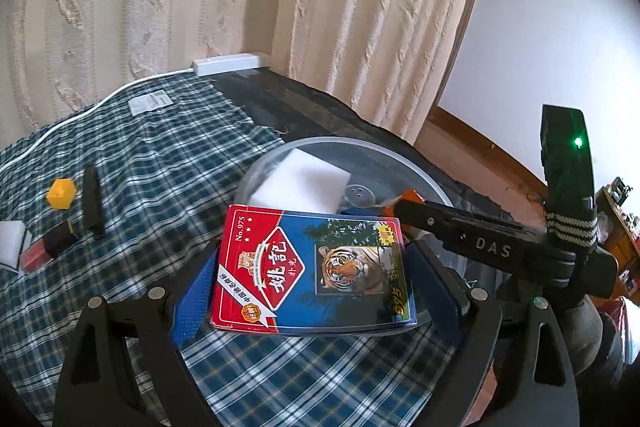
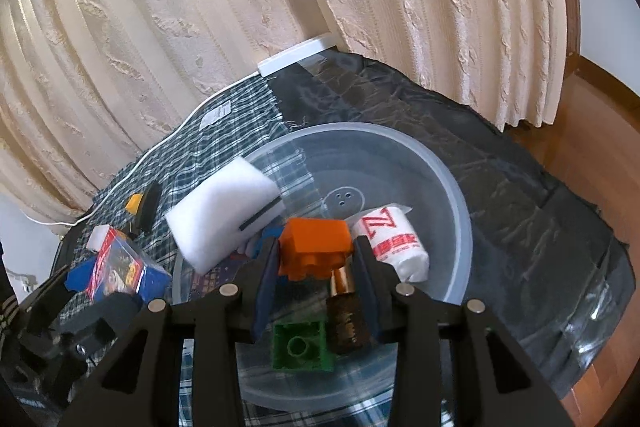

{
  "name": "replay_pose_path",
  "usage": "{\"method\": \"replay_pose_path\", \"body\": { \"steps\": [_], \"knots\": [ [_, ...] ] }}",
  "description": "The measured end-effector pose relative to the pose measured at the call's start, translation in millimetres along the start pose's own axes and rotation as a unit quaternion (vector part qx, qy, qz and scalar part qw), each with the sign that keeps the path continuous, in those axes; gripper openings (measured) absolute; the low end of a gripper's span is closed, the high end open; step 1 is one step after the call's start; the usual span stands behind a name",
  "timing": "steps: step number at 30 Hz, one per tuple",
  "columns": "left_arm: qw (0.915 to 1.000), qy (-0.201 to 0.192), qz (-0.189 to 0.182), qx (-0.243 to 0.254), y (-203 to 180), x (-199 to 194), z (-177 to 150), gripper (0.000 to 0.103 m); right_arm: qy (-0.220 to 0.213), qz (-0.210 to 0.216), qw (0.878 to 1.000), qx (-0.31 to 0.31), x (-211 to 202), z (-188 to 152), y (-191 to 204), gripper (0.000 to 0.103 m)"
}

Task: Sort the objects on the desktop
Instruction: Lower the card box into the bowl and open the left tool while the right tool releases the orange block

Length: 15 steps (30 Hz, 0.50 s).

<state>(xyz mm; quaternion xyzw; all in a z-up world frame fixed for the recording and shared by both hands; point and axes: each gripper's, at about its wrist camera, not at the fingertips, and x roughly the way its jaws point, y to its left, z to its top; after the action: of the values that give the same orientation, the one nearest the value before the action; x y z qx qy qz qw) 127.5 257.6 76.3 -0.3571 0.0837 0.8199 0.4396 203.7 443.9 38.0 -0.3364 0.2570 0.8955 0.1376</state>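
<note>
Orange toy block (image 2: 313, 247) is held over the clear plastic bowl (image 2: 448, 179).
It is squeezed by the right gripper (image 2: 316, 259); the card box (image 1: 312, 269) is squeezed by the left gripper (image 1: 316, 291). Both must be dropped in.

- Soft, even daylight glows through the cream curtain (image 1: 200, 7) in both views; shadows below it are faint.
- Pale glare streaks the dark glossy sheet (image 2: 540, 227) right of the curtain's hem.
- Fisheye bending curves the curtain's folds; black vignette rings the corners.
- Focus is sharp centrally, softer at the edges.
</note>
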Motion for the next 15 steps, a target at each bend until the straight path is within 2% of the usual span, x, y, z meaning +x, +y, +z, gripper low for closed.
{"method": "replay_pose_path", "body": {
  "steps": [8, 13, 15],
  "knots": [
    [0.9999, 0.005, -0.009, 0.012, -19, 13, 5, 0.093, -0.019, 0.016, 1.000, 0.013, -7, 17, -9, 0.044],
    [0.9997, 0.008, -0.016, 0.019, -28, 20, 7, 0.093, -0.030, 0.020, 0.999, 0.019, -13, 20, -16, 0.072],
    [0.9995, 0.008, -0.020, 0.022, -30, 24, 7, 0.093, -0.034, 0.021, 0.999, 0.020, -16, 21, -18, 0.072]
  ]
}}
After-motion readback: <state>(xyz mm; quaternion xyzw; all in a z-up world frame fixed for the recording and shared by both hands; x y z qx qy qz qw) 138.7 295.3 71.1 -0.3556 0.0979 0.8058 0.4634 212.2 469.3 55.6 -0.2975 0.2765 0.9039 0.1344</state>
